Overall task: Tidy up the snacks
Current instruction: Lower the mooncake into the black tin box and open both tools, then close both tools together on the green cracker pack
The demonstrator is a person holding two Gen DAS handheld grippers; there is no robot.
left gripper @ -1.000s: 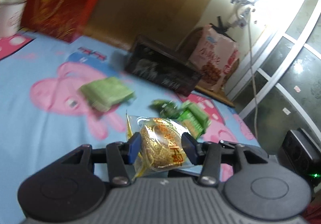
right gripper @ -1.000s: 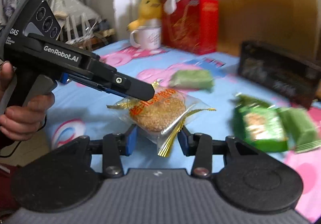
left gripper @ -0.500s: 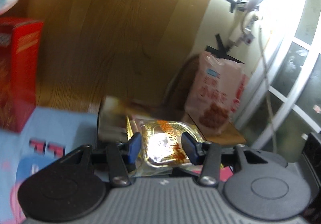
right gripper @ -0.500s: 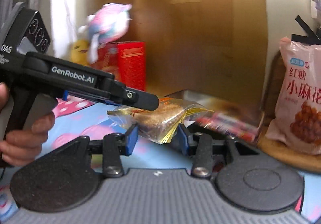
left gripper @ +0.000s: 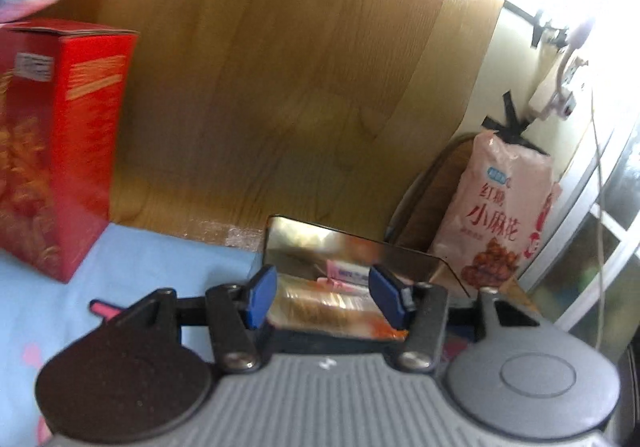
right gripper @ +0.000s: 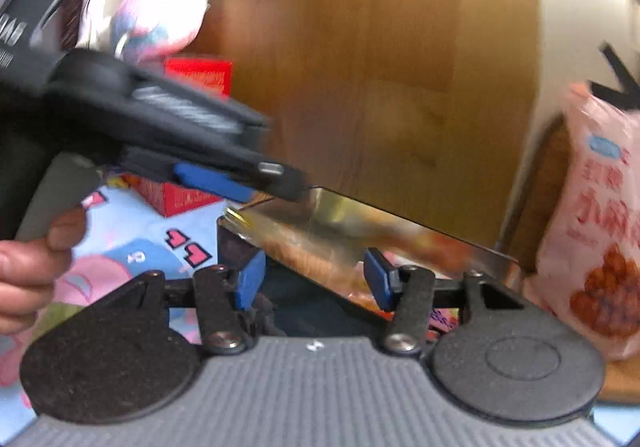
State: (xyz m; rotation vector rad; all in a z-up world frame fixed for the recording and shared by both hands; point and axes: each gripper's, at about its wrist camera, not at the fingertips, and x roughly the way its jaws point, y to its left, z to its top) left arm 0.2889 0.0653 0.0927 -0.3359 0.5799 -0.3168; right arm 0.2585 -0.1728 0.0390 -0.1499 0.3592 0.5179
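Observation:
A sesame cake in a clear, gold-edged wrapper (left gripper: 320, 307) lies in the dark box with a shiny lining (left gripper: 352, 247), seen blurred in the right wrist view as the cake (right gripper: 316, 247) inside the box (right gripper: 420, 231). My left gripper (left gripper: 326, 297) hangs just over the box. Its jaws are opening, with the cake low between the blue pads (left gripper: 262, 297) and no pad pressing on it. My right gripper (right gripper: 313, 283) is opening too, with its pads clear of the wrapper. The left gripper (right gripper: 240, 183) reaches in from the left above the box, held by a hand (right gripper: 32, 267).
A red carton (left gripper: 60, 143) stands at the left on the blue cartoon-print cloth (left gripper: 168, 263). A pink snack bag (left gripper: 500, 207) leans on a chair behind the box, in front of a wooden panel. A plush toy (right gripper: 160, 15) sits above the red carton (right gripper: 196, 75).
Both grippers carried the cake from the cloth over to the box. Both pairs of jaws have widened, and the cake has dropped from between the pads into the box.

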